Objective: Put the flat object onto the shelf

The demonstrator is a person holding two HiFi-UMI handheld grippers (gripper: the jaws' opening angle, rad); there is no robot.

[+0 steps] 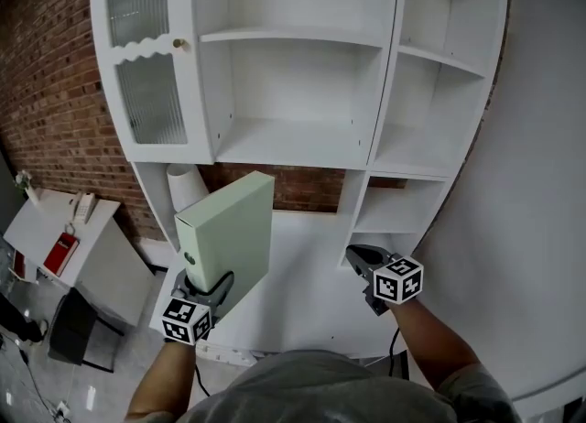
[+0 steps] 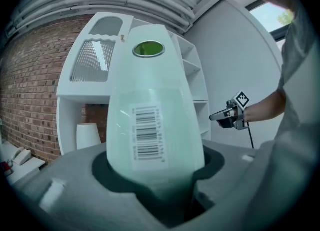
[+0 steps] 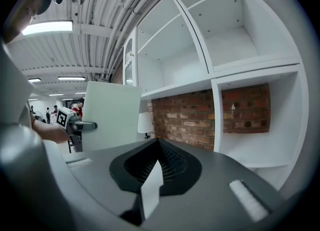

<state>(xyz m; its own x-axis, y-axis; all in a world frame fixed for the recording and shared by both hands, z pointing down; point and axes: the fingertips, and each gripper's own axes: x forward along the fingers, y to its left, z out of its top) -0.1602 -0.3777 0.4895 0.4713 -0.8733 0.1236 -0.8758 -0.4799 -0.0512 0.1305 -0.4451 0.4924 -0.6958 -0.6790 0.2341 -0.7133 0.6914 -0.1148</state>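
A pale green flat binder (image 1: 229, 233) stands upright in front of the white shelf unit (image 1: 293, 142), below its open compartments. My left gripper (image 1: 212, 282) is shut on the binder's lower edge. In the left gripper view the binder (image 2: 155, 115) fills the middle, with a barcode label and a round green hole, and the jaws clamp its bottom. My right gripper (image 1: 366, 261) hangs apart to the right of the binder, jaws together with nothing in them. From the right gripper view, the binder (image 3: 112, 115) and left gripper (image 3: 92, 124) show at left.
A white lamp shade (image 1: 186, 188) stands behind the binder in the lower open bay with the brick back. The ribbed glass cabinet door (image 1: 146, 64) is at the upper left. A desk with a phone (image 1: 55, 220) and a dark chair (image 1: 78, 330) stand at the lower left.
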